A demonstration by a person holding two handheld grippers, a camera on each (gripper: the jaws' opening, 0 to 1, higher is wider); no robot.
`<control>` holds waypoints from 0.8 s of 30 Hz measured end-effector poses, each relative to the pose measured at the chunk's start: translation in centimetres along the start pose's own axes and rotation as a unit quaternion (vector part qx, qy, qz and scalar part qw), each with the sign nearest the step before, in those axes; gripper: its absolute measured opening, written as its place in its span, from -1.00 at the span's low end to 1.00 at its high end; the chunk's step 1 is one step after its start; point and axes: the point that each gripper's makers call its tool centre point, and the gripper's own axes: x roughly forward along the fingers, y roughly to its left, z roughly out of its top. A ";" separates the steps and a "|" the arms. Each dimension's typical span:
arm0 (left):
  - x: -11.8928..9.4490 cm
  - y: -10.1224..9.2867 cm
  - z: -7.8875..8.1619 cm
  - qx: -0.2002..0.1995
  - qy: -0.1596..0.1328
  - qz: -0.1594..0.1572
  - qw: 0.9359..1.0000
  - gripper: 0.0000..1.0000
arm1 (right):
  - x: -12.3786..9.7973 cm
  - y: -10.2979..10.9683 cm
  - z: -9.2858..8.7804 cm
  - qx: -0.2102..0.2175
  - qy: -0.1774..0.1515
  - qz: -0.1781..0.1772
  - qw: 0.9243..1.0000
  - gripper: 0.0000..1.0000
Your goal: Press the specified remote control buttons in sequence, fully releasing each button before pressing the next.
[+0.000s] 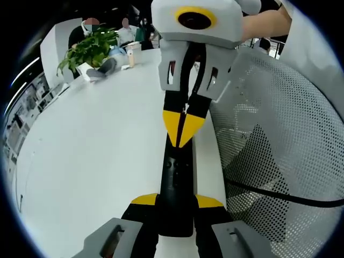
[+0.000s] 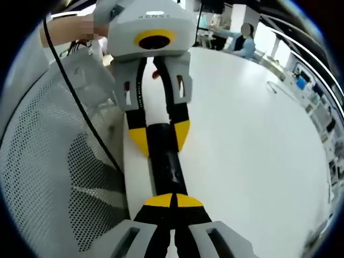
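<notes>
Left gripper view first: the remote control [image 1: 174, 188] is a slim black bar lying on the white table [image 1: 97, 161], close to the table's right edge, and its long axis runs straight away from the camera, near end to far end. So it's basically a line drawn between the two grippers.

Near end: the left gripper [image 1: 176, 201] has its yellow-tipped jaws on either side of the remote, clamped around it as far as I can tell, so that one's the holder.

Far end: the right gripper [image 1: 183, 129] comes in from the opposite direction with its jaws pinched together into one yellow point, and that point sits right over the remote's upper face, toward the far half. Can't make out if it's actually touching a button or just above one; the buttons are too dark to read.

Right gripper view [image 2: 173, 201] says the same thing flipped: closed tips together over the remote's [image 2: 167, 161] near end, the left gripper [image 2: 160, 134] straddling it further along.

My read: the right one is the presser and it's nearer the buttons, so any next press just means sliding along that long axis, not sideways.

Further out there's a perforated white chair [image 1: 279, 145] on the right and a potted plant [image 1: 91, 48] at the far left.
</notes>
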 end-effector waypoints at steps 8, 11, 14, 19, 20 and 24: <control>0.0 0.0 0.0 0.003 0.002 -0.003 1.000 -0.53 | 0.3 0.0 0.0 -0.015 0.019 -0.019 1.000 -1.00; 0.0 0.0 0.0 0.006 0.004 -0.005 1.000 -0.54 | 0.2 -0.1 0.1 0.002 0.013 -0.029 0.999 -1.00; 0.0 -0.1 0.0 0.007 0.007 -0.005 1.000 -0.53 | 0.2 -0.1 0.1 0.006 0.016 -0.032 0.999 -1.00; 0.0 -0.1 -0.1 0.006 0.004 -0.005 1.000 -0.53 | 0.1 -0.2 0.6 0.046 -0.033 -0.035 0.998 -1.00; 0.0 -0.1 -0.1 0.006 0.004 -0.005 1.000 -0.53 | 0.2 -0.2 1.0 0.052 -0.051 -0.039 0.997 -1.00; 0.0 -0.1 0.0 0.007 0.006 -0.005 1.000 -0.53 | 0.5 0.4 1.3 0.016 -0.035 -0.037 0.999 -1.00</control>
